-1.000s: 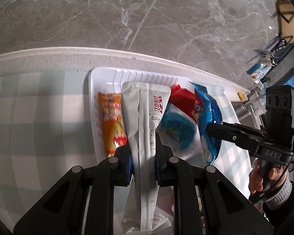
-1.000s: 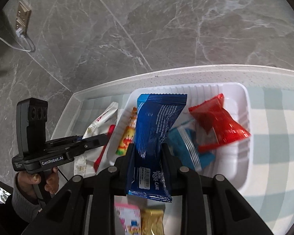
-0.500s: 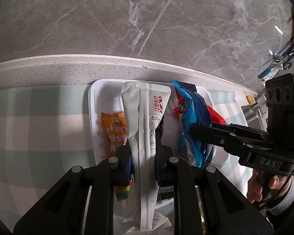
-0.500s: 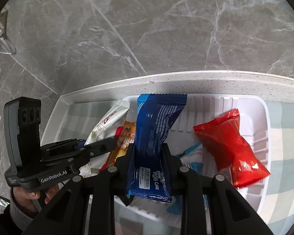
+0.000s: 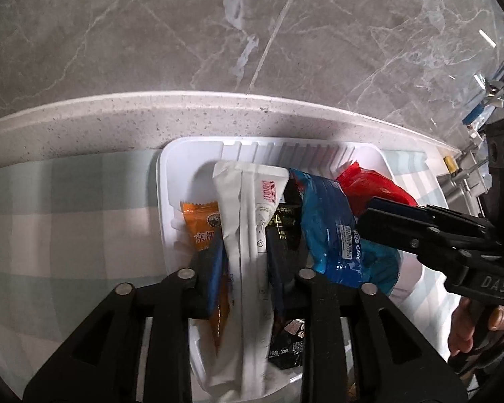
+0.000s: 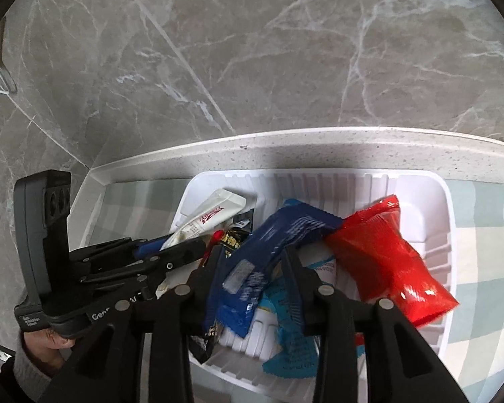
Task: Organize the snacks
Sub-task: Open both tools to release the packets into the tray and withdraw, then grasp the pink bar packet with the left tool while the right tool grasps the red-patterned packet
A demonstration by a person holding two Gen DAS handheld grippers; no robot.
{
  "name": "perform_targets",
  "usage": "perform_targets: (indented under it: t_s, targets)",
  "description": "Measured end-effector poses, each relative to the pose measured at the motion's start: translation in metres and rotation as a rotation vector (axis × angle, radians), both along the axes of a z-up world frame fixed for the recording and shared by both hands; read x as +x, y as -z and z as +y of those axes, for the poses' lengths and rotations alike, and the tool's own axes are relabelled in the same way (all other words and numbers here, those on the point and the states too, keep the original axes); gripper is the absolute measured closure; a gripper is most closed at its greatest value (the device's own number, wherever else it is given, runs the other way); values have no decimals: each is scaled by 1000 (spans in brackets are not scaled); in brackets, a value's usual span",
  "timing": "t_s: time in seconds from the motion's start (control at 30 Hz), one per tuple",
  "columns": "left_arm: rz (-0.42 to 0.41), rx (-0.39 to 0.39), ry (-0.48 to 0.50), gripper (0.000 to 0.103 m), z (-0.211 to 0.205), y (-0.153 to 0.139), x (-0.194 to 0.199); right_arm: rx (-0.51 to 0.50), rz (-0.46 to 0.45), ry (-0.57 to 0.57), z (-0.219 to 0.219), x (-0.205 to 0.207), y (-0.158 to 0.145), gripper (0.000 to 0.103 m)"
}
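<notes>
A white ribbed tray (image 5: 161, 201) (image 6: 450, 221) holds several snack packets. My left gripper (image 5: 243, 252) is low over its left half, and its jaws are opening. A long white packet (image 5: 248, 221) (image 6: 215, 215) lies between them, loose, resting on an orange packet (image 5: 201, 221) and a black one (image 5: 284, 221). My right gripper (image 6: 252, 255) hangs over the middle of the tray, jaws opening too. Between them a dark blue packet (image 6: 268, 245) (image 5: 329, 228) sags tilted. A red packet (image 6: 383, 262) and a light blue one (image 6: 292, 352) lie in the tray's right half.
The tray sits on a green-and-white checked cloth (image 5: 67, 218) close to the speckled white counter edge (image 5: 151, 110), with grey marble floor beyond. A person's hands (image 5: 467, 329) (image 6: 50, 339) hold the gripper handles. The two grippers work side by side, very near each other.
Both grippers came down and forward into the tray. Their jaws, shut on the white and dark blue packets before, have parted, and both packets have slumped onto the snacks below.
</notes>
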State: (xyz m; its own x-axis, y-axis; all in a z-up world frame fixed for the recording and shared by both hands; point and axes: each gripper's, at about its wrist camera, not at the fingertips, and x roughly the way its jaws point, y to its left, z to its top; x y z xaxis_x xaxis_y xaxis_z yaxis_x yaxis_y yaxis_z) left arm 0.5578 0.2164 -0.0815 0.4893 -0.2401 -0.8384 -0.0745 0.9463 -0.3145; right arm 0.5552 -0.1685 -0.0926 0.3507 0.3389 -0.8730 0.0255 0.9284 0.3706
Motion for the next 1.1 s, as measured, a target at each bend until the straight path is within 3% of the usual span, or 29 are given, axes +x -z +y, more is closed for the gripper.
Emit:
perform_targets:
  t_s: [0.03, 0.07, 0.1, 0.33, 0.63, 1.1]
  targets:
    - [-2, 0, -1, 71, -1, -2, -4, 1, -6, 0, -1, -2, -3, 64]
    - [-8, -3, -6, 59, 0, -2, -5, 3, -12, 0, -1, -5, -6, 64]
    - [-13, -6, -8, 54, 0, -7, -7, 5, -19, 0, -1, -8, -10, 64]
    - [-53, -7, -22, 54, 5, -27, -28, 17, -58, -4, -3, -32, -30, 62]
    - [-90, -2, -23, 54, -4, -59, -87, -14, -108, -25, -3, -84, -64, 57]
    - [-40, -12, 35, 54, -62, -57, -189, -63, -107, -7, -11, -194, -75, 56]
